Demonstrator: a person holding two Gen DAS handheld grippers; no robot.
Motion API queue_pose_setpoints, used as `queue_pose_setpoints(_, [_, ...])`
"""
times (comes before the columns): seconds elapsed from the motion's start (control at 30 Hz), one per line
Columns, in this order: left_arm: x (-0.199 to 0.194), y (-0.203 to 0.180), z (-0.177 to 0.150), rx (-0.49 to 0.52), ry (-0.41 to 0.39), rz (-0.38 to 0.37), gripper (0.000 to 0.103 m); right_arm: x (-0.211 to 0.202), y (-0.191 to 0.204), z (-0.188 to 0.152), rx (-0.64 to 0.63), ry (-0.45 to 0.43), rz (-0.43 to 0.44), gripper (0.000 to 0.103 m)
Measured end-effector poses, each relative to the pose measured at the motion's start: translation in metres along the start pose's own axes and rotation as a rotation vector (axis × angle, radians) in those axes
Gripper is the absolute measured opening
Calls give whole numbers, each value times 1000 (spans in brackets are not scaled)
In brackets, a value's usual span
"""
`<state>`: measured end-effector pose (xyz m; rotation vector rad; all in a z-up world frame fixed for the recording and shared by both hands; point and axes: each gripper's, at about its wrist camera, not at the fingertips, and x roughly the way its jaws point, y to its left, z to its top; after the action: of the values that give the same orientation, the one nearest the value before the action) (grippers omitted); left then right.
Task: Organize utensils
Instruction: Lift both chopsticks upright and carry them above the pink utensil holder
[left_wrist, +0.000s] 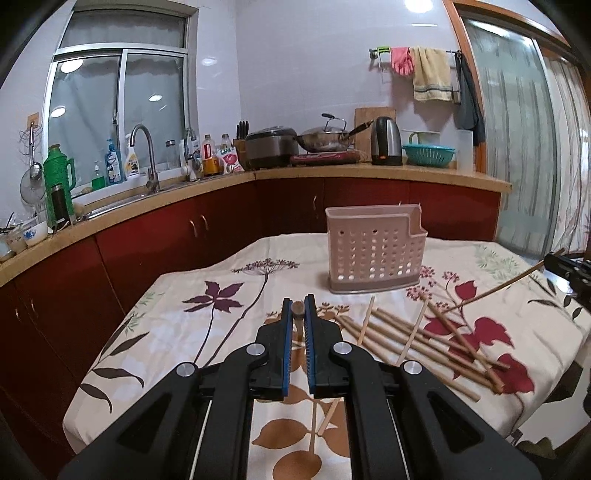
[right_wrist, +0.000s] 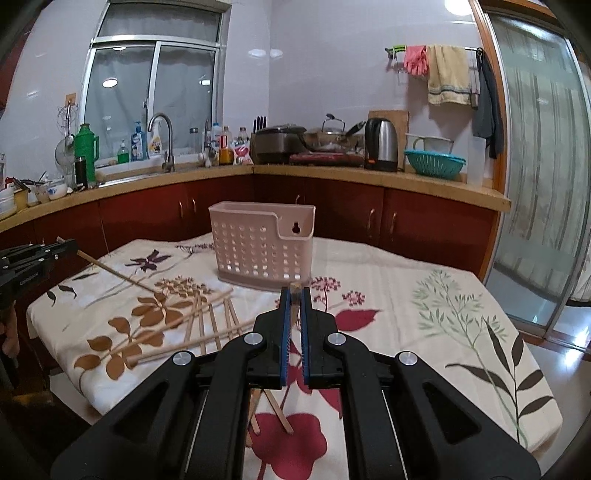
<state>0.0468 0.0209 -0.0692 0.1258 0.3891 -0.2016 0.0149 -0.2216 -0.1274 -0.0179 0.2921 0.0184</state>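
Both grippers carry a chopstick. The left gripper (left_wrist: 298, 308) has its fingers clamped narrow on one chopstick (left_wrist: 297, 314), whose blunt round end shows between the fingertips, pointing forward. The right gripper (right_wrist: 294, 295) is closed the same way on a second chopstick (right_wrist: 294, 291); from the left wrist view that stick slants from the right fingers down toward the pile.

The holder (left_wrist: 373, 247) stands upright on the table (left_wrist: 177, 332), ahead of both sets of fingers: ahead and to the right of the left fingers, ahead and slightly left of the right ones. The loose chopsticks (left_wrist: 424, 339) lie on the cloth between the two grippers, to the right of the left fingers and near the holder's base.

Step in hand, as I judge it: carry each held stick to the holder and drop it in. To do this well:
- tip each stick toward vertical before reaching the rim;
- enter from above the open top, clear of the raised back wall;
- go one hand at a time, so the sticks do not cross;
- release only once the lower end is inside.

Materials: the sticks are thin, straight, pale wood or bamboo with a smooth round section, so likely to roll or pivot in the grip. The holder is pale pink rigid plastic, boxy, its walls perforated with rows of holes, with a keyhole hanging slot. The tablecloth is soft floral fabric, slightly rumpled.
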Motion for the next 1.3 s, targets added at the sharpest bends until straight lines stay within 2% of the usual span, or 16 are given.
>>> queue_pose_setpoints(0.13, [-9, 3, 14, -23, 8, -26, 7, 1, -3, 12, 17, 1, 5, 5])
queue_pose_setpoints(0.33, [-9, 11, 29, -69, 63, -86, 7, 7, -9, 29, 28, 5, -3, 5])
queue_pose_setpoints(0.53, [0, 12, 37, -42, 67, -73, 7, 23, -13, 39, 34, 22, 3, 5])
queue_pose_setpoints(0.93, [19, 7, 54, -20, -7, -68, 7, 40, -10, 54, 22, 0, 14, 5])
queue_pose_setpoints(1.3, [23, -1, 106, 1, -157, -111, 7, 42, -16, 103, 38, -118, 58, 5])
